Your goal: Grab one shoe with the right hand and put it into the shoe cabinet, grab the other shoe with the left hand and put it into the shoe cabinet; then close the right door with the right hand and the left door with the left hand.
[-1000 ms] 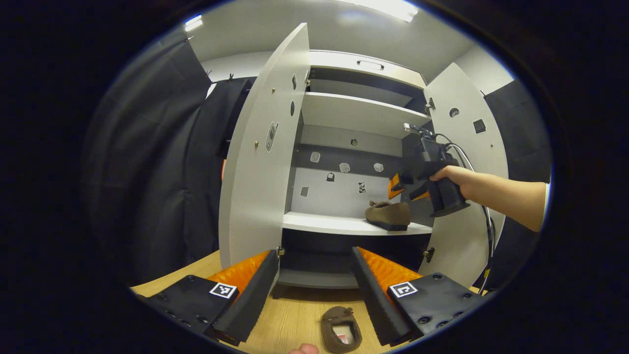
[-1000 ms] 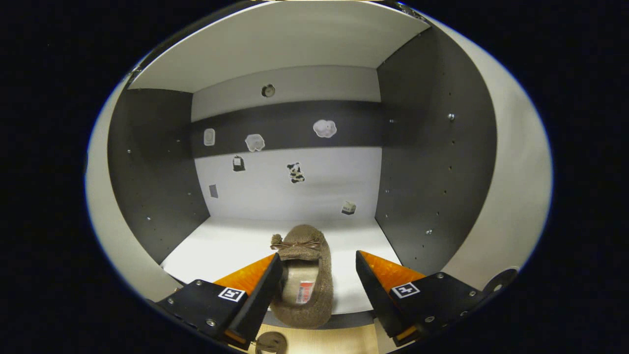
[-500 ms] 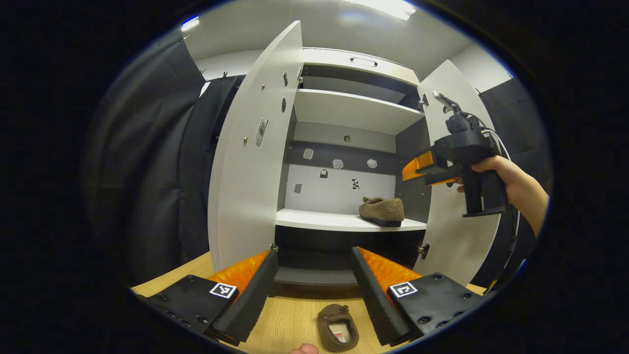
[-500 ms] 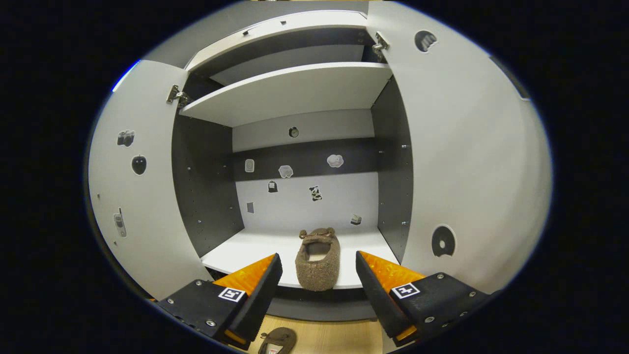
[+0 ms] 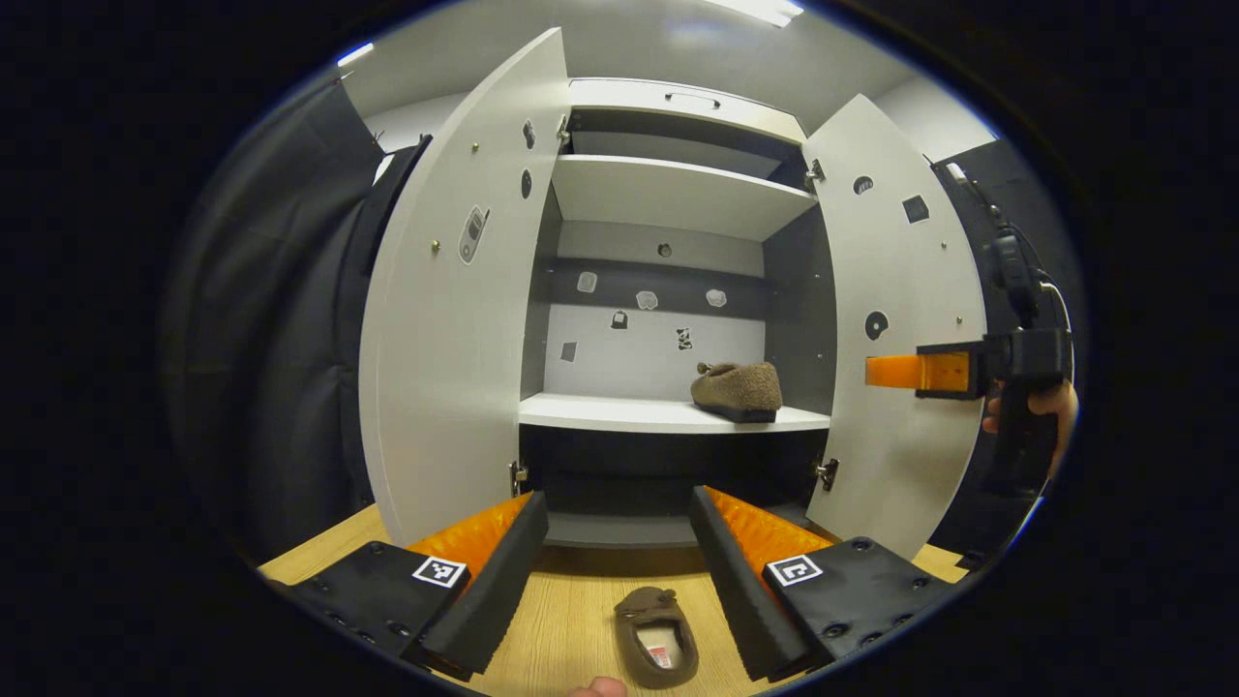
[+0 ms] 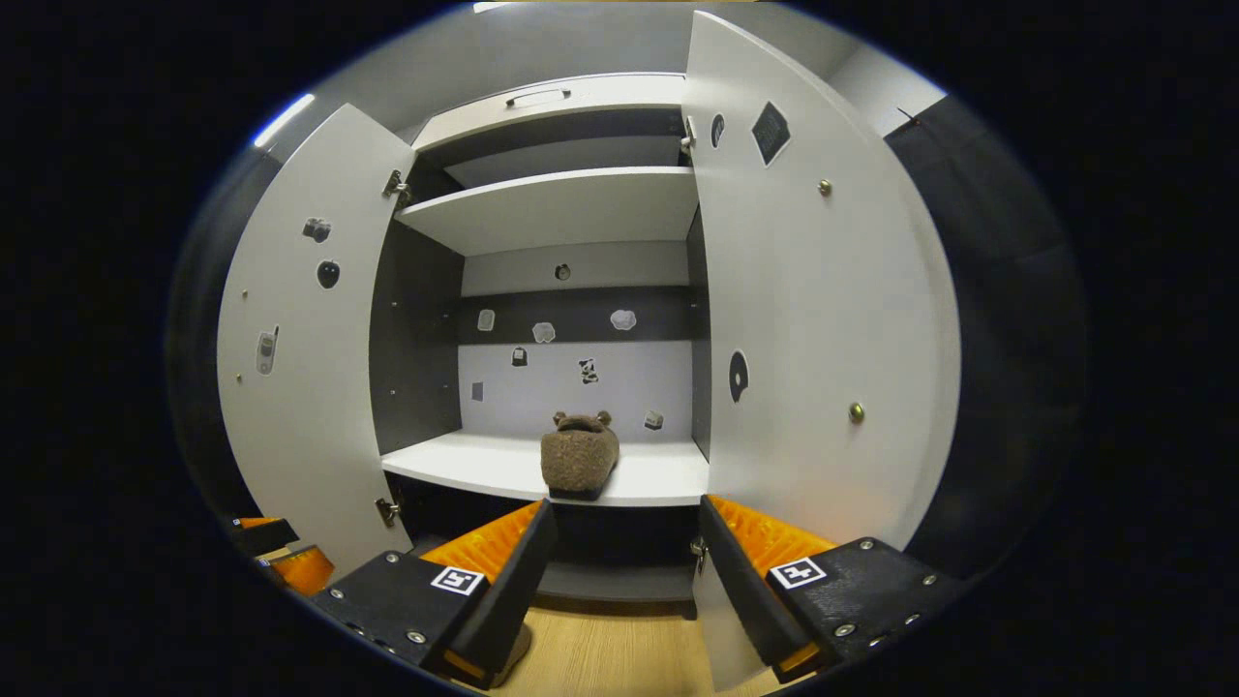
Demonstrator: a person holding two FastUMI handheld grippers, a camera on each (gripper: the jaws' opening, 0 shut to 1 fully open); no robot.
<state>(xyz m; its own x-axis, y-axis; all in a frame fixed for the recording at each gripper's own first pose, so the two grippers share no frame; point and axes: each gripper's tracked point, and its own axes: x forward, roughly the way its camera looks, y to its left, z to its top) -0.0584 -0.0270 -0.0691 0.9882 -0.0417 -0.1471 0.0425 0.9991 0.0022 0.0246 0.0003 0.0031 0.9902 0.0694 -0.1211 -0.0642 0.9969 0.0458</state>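
Over the last 1 s the right claw (image 6: 619,571) let go of the first shoe (image 5: 738,389) and backed out of the shoe cabinet (image 5: 678,194). A second ago its fingers flanked the shoe on the middle shelf (image 6: 465,465); now the shoe sat alone on that shelf, toward the cabinet's right wall, heel facing out. In the left gripper view the right claw (image 5: 915,371) had swung clear to the right of the cabinet, in front of the right door (image 5: 900,445), held by a hand (image 5: 1050,407).

Judgement: step 1 of the task (right-hand shoe stowed) looked complete. Step 2 was due.

Right claw: fingers spread, nothing between them.
Left claw (image 5: 619,581): fingers spread, nothing gripped.

The second shoe (image 5: 658,639) lay on the wooden counter (image 5: 571,629) in front of the cabinet base, opening up, toe toward the cabinet. It sat low between the left claw's 2 fingers but apart from both, nearer the right finger. The left claw would likely need to drop and close on it.

Both doors stood wide open: left door (image 5: 445,368), right door as above.
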